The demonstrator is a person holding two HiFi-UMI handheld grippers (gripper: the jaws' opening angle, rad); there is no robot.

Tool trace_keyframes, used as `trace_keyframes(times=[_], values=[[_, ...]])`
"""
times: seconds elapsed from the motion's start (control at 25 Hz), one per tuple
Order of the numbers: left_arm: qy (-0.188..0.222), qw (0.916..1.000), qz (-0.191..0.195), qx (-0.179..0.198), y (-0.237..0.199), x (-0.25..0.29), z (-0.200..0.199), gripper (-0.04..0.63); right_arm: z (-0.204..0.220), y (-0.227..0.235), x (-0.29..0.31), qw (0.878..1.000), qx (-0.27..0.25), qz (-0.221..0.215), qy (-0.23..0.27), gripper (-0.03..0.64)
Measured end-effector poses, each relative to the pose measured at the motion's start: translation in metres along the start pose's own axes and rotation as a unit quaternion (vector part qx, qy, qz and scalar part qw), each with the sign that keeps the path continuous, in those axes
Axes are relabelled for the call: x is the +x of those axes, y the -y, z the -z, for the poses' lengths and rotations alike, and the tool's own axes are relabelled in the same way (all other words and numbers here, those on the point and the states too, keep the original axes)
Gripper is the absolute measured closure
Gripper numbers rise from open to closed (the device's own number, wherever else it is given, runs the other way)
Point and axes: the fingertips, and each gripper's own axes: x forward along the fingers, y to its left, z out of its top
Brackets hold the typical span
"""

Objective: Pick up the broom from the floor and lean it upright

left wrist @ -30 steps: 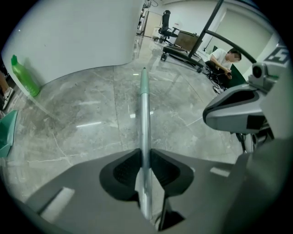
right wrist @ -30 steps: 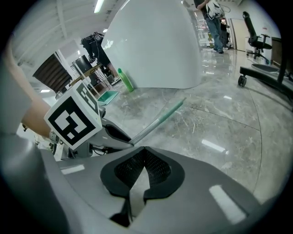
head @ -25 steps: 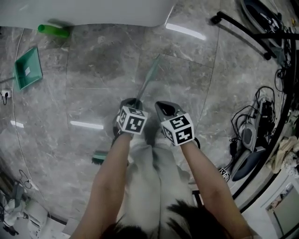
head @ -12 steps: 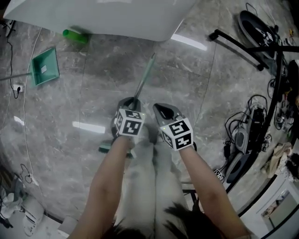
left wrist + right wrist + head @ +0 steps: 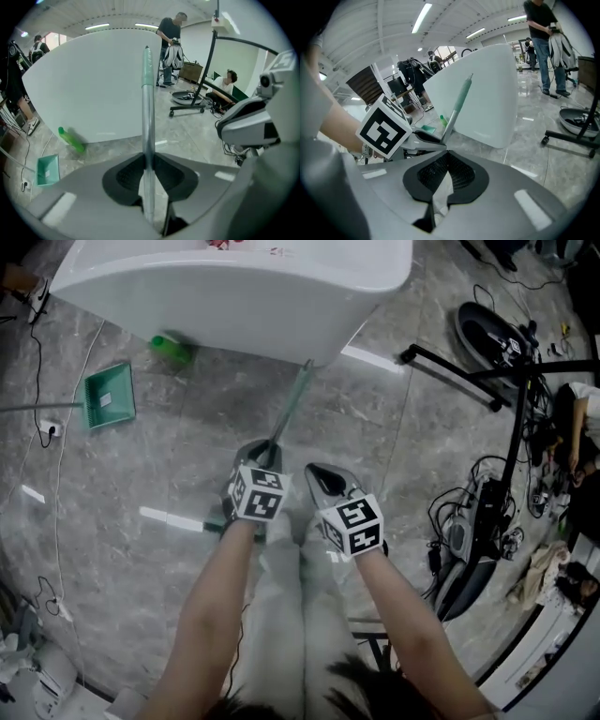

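Observation:
The broom has a silver handle (image 5: 287, 409) with a pale green grip at its far end. Its dark green head (image 5: 216, 527) is low by my left forearm. My left gripper (image 5: 265, 450) is shut on the handle, which runs up between the pads (image 5: 149, 140) and slants toward the white table. The green grip (image 5: 147, 65) stands high in the left gripper view. Just to the right, my right gripper (image 5: 319, 472) is apart from the handle. Its pads meet at the tips (image 5: 446, 154) with nothing between them. The handle (image 5: 457, 105) passes to its left.
A large white table (image 5: 234, 287) stands ahead, with a green bottle (image 5: 172, 346) under its edge. A green dustpan (image 5: 109, 397) lies to the left. A black wheeled stand (image 5: 487, 390) and cables and gear (image 5: 469, 531) fill the right. People stand beyond (image 5: 171, 37).
Both grippers have risen together, the left carrying the handle to a steeper slant. The broom head has slid nearer my legs. The white table has come further into the head view.

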Motion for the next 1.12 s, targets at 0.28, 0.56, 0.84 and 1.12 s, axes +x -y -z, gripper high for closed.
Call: trace_keyframes(times=[0.28,0.56,0.84,1.12], values=[[0.03,0.9994,-0.008,0.016,-0.008,-0.008,-0.056,0.525,-0.039,0.012,-0.023,0.999,0.003,0.022,0.029,0.615],[0.06,0.9979,-0.018,0.017,-0.022,-0.009,-0.123,0.523,-0.059,0.026,-0.034,0.998,0.01,0.039,0.038,0.615],[0.064,0.9975,-0.029,0.01,-0.033,-0.003,-0.161,0.522,-0.071,0.034,-0.042,0.998,0.019,0.042,0.044,0.615],[0.053,0.9979,-0.036,0.008,-0.039,0.009,-0.179,0.52,-0.08,0.046,-0.047,0.997,0.024,0.047,0.05,0.615]])
